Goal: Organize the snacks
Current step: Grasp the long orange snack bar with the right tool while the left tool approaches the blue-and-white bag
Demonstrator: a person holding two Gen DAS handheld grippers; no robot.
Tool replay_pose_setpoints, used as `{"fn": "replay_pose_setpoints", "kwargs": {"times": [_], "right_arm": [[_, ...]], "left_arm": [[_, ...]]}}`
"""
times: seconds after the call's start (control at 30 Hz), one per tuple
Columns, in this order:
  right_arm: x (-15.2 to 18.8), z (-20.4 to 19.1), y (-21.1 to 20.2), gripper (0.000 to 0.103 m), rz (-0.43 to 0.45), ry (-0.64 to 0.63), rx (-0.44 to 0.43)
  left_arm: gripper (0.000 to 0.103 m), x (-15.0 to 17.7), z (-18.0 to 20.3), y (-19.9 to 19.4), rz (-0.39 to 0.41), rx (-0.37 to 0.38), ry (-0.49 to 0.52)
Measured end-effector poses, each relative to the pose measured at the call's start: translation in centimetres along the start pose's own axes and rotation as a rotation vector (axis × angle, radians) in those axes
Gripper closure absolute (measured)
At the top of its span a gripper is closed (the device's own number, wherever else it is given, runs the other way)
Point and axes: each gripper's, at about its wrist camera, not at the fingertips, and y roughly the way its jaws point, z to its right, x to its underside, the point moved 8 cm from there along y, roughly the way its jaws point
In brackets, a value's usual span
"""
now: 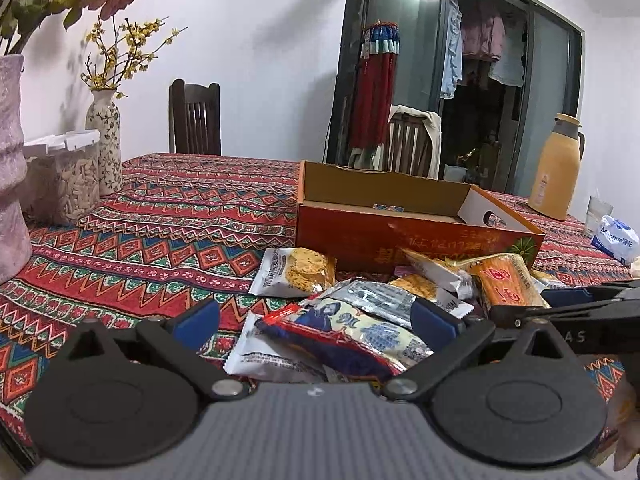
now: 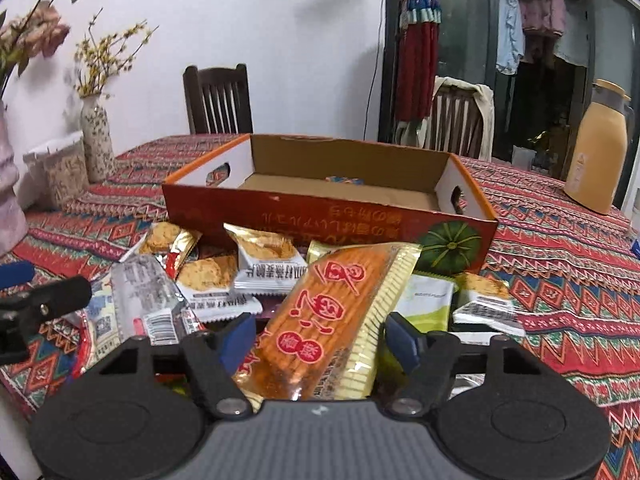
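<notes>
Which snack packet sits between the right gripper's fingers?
The long orange cracker packet with big red characters; the other packets are smaller and lie farther off.

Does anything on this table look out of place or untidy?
Yes. The wrapped snack packets lie in a loose, overlapping heap on the patterned red tablecloth, in front of the open orange cardboard box. The box looks almost empty; only one small item shows inside.

Both claws tilt downward, the left claw [image 1: 316,320] spread wide, the right claw [image 2: 318,336] half open.
</notes>
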Motion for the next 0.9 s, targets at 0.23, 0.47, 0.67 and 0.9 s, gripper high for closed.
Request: {"fn": "replay_pose_setpoints", "kwargs": {"times": [0.23,0.47,0.67,0.9], "right_arm": [[-0.7,-0.4,0.6,0.036,0.007,-0.031,0.007],[-0.9,0.1,2.6,0.025,-0.032,-0.028,0.022],[-0.5,-0.5,3.7,0.045,-0.059,-0.047,0.019],[-0.5,0.0,2.8,0.066,-0.015,0.015,-0.024]], "left_arm": [[0.0,0.3,-0.3,1.1,-0.03,0.008,-0.012],[0.0,0.4,-0.3,1.5,-0.048,0.019,-0.017],[0.0,0.2,-0.4,1.7,-0.061,0.015,-0.024],[0.0,0.0,0.2,1.9,-0.08,0.021,-0.017]]}}
